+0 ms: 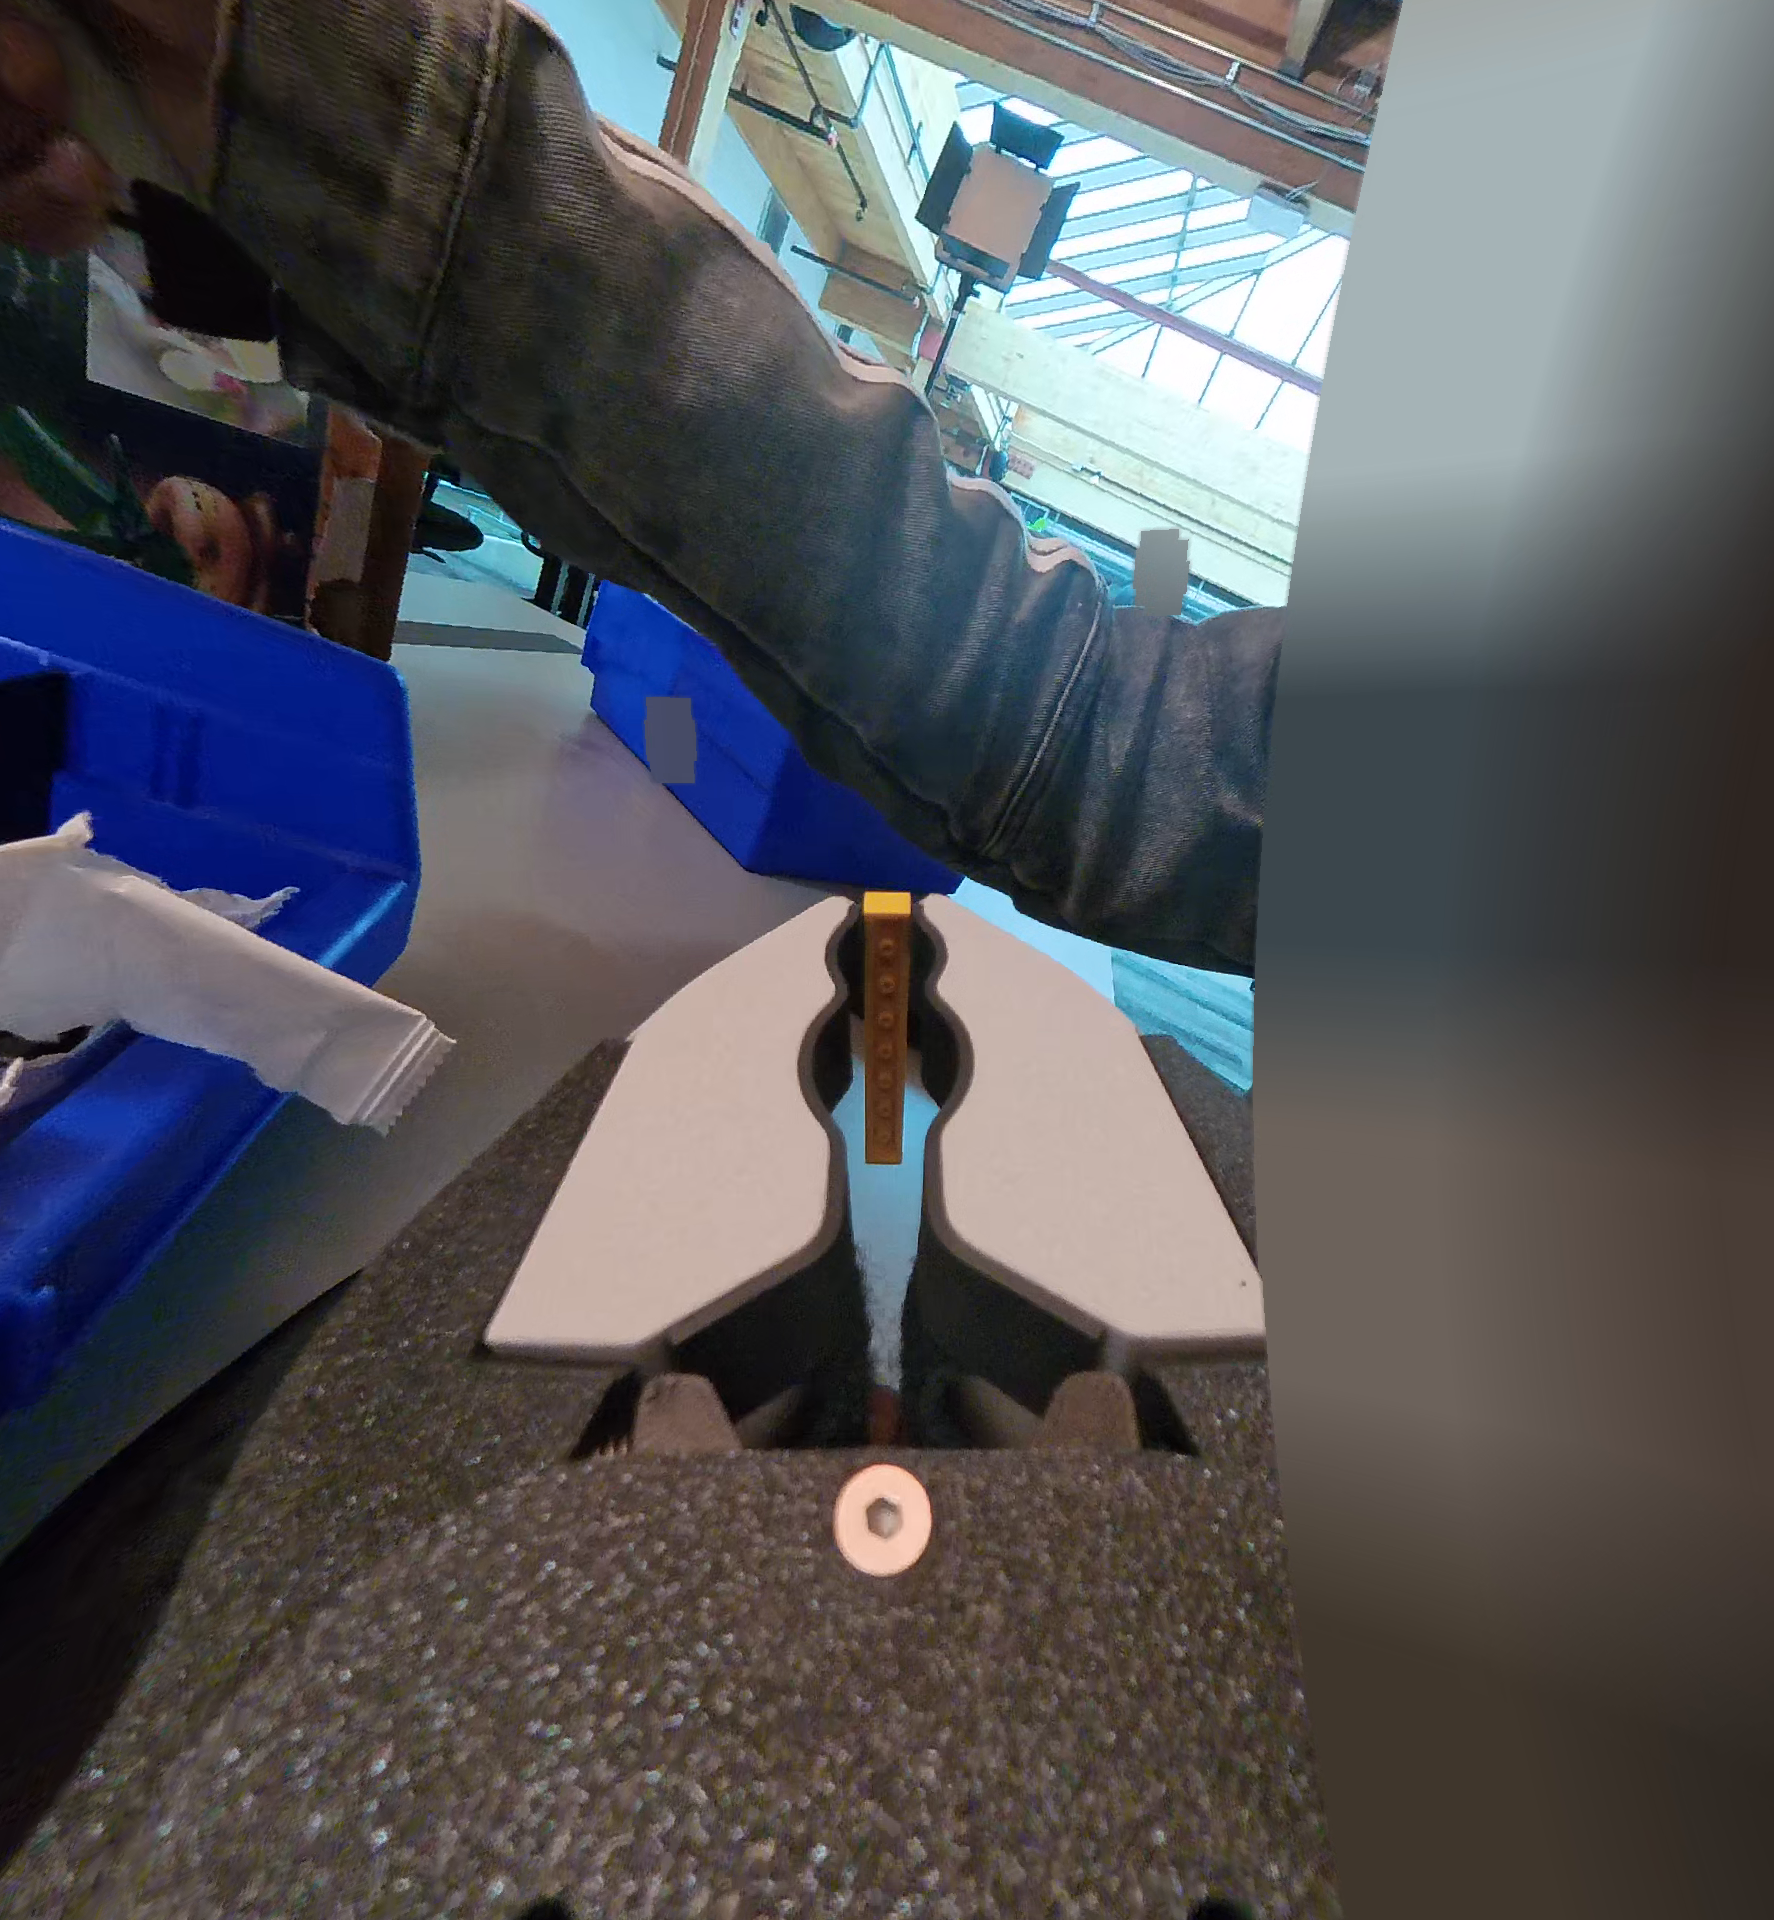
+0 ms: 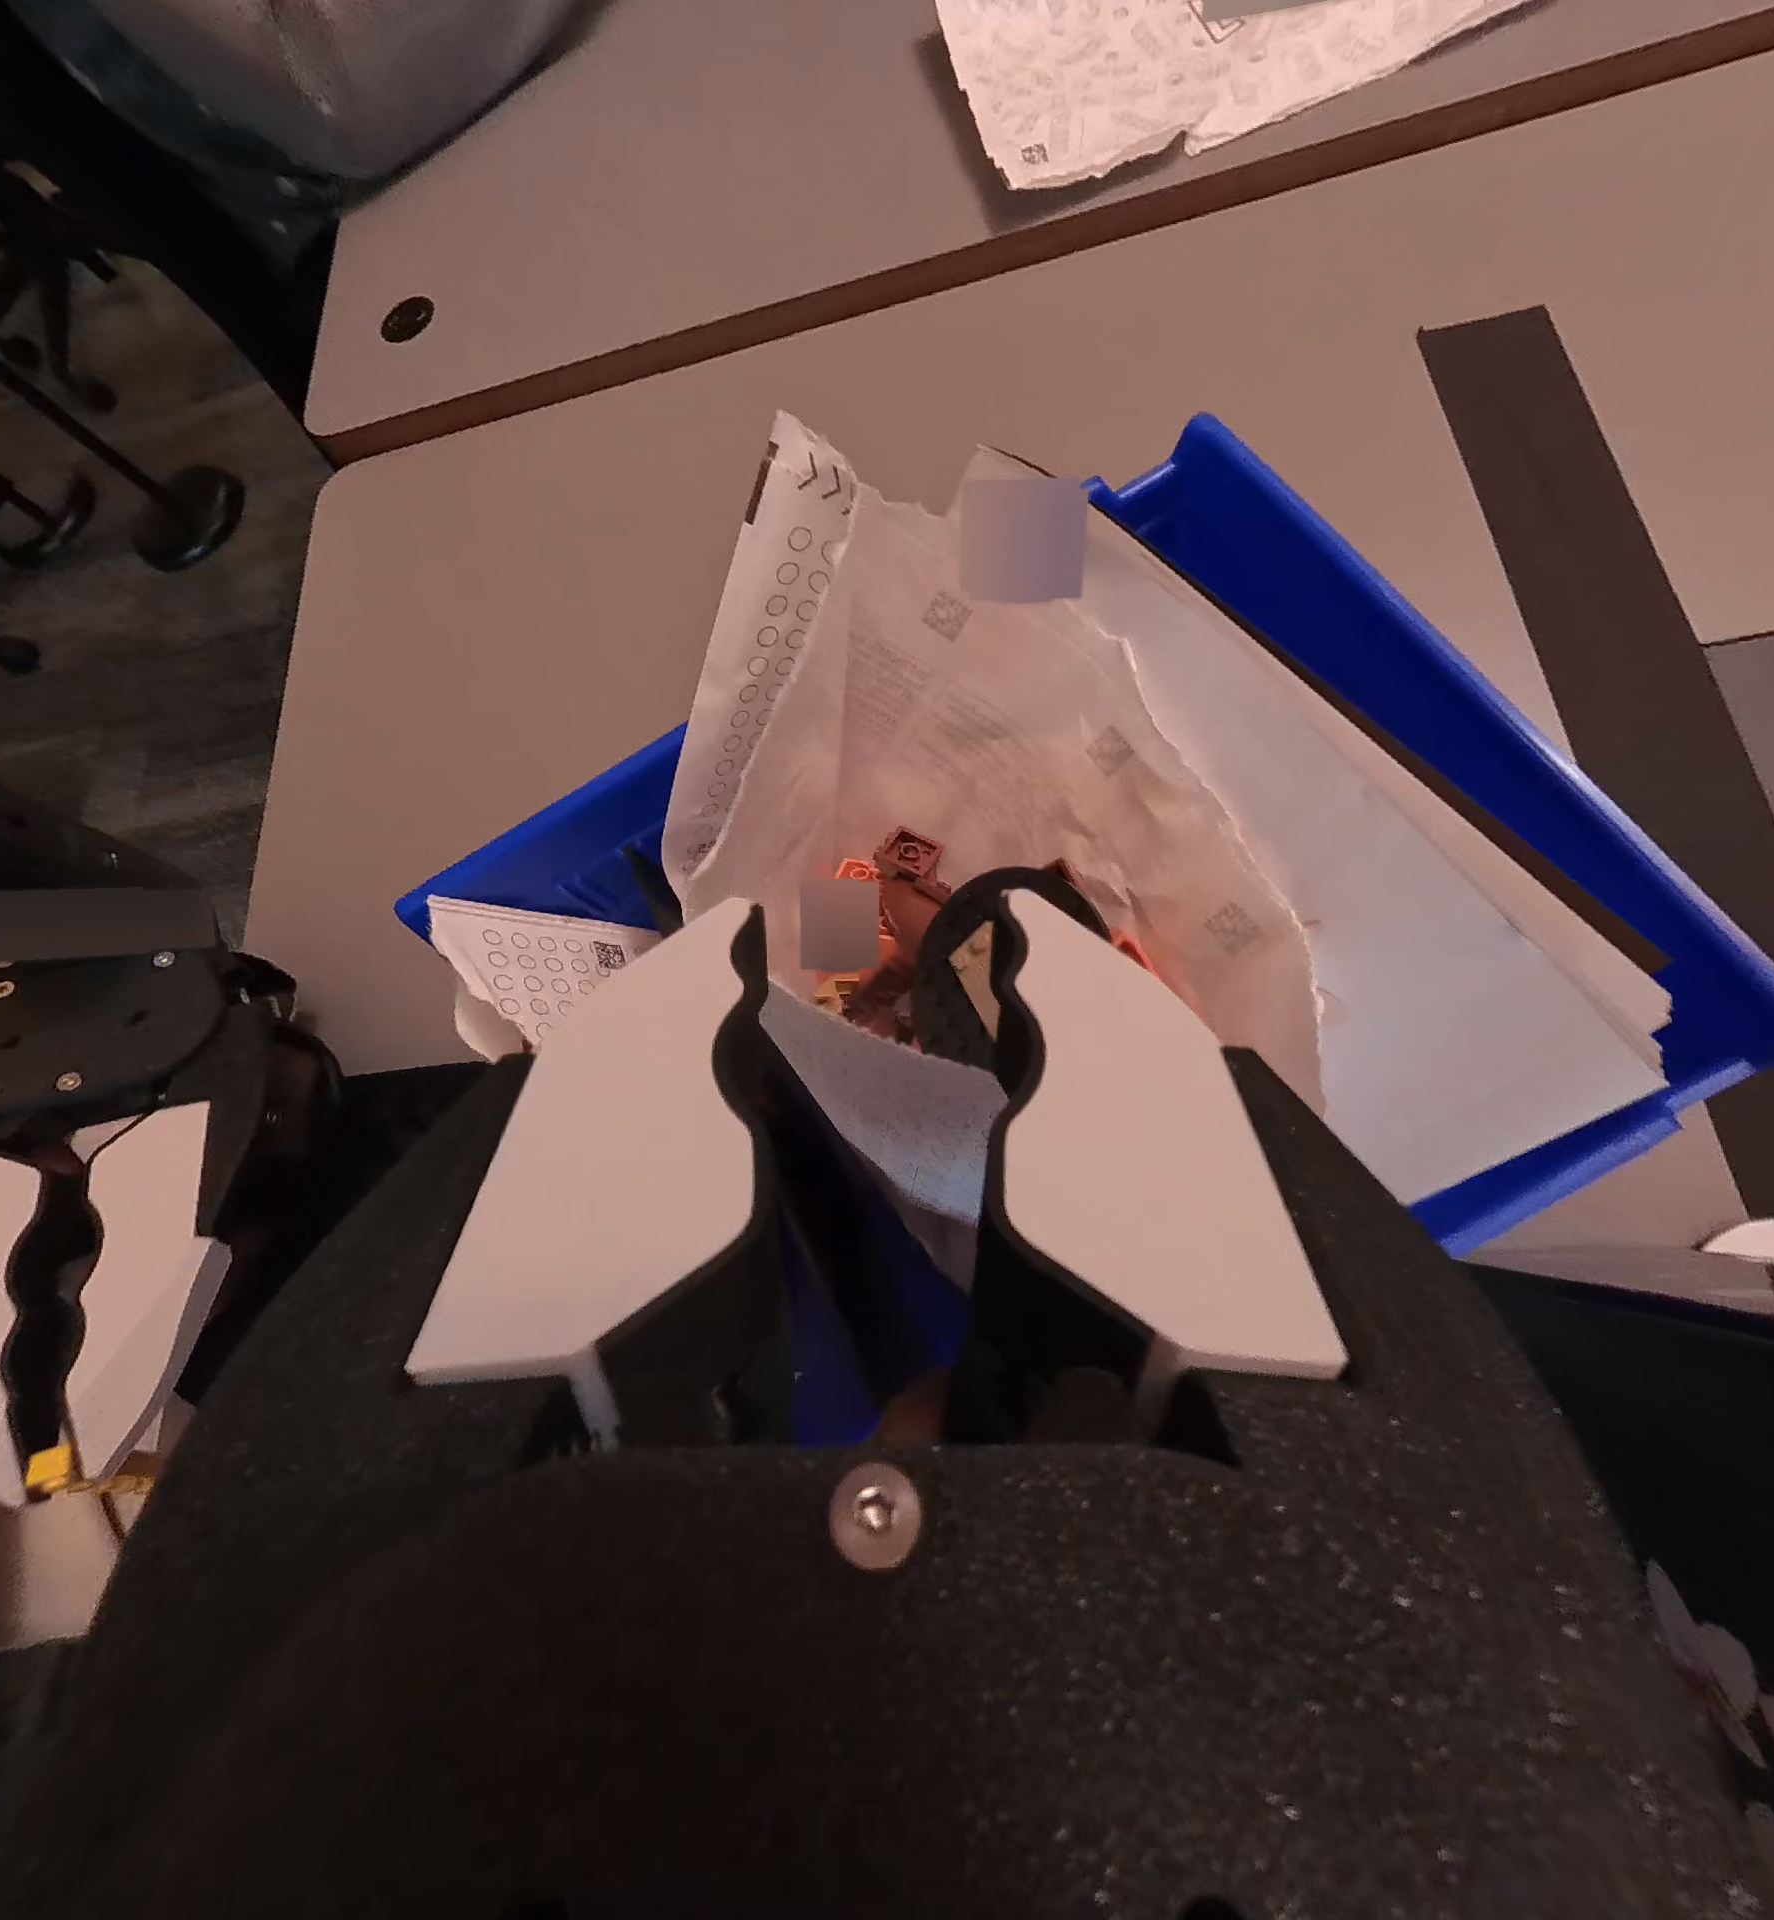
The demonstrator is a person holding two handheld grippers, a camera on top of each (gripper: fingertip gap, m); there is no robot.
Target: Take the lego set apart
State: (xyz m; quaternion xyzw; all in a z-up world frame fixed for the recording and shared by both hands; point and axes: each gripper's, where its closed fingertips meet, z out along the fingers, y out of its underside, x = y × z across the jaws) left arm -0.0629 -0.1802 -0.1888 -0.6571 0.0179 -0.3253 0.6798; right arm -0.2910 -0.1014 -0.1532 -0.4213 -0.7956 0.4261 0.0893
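Note:
My left gripper [image 1: 885, 909] is shut on a long thin yellow lego plate [image 1: 884, 1039], which stands on edge between the fingers with its end at the tips. It also shows at the left of the right wrist view [image 2: 43, 1470], pointing down with the yellow piece [image 2: 50, 1463] at its tips. My right gripper [image 2: 881, 909] is open above a torn white paper bag [image 2: 966, 717] in a blue bin [image 2: 1382, 623]. Loose brown and orange lego pieces [image 2: 904, 862] lie in the bag. A small tan piece [image 2: 971, 961] sits by the right finger's inner side; whether they touch is unclear.
A person's dark sleeve [image 1: 758, 468] crosses above the left gripper. Blue bins stand at the left [image 1: 239, 748] and behind [image 1: 758, 769], with a torn white bag [image 1: 187, 966] over the left one. A printed sheet [image 2: 1174, 73] lies on the grey table [image 2: 550, 582]. The tips of one gripper are about 25 cm away from the tips of the other.

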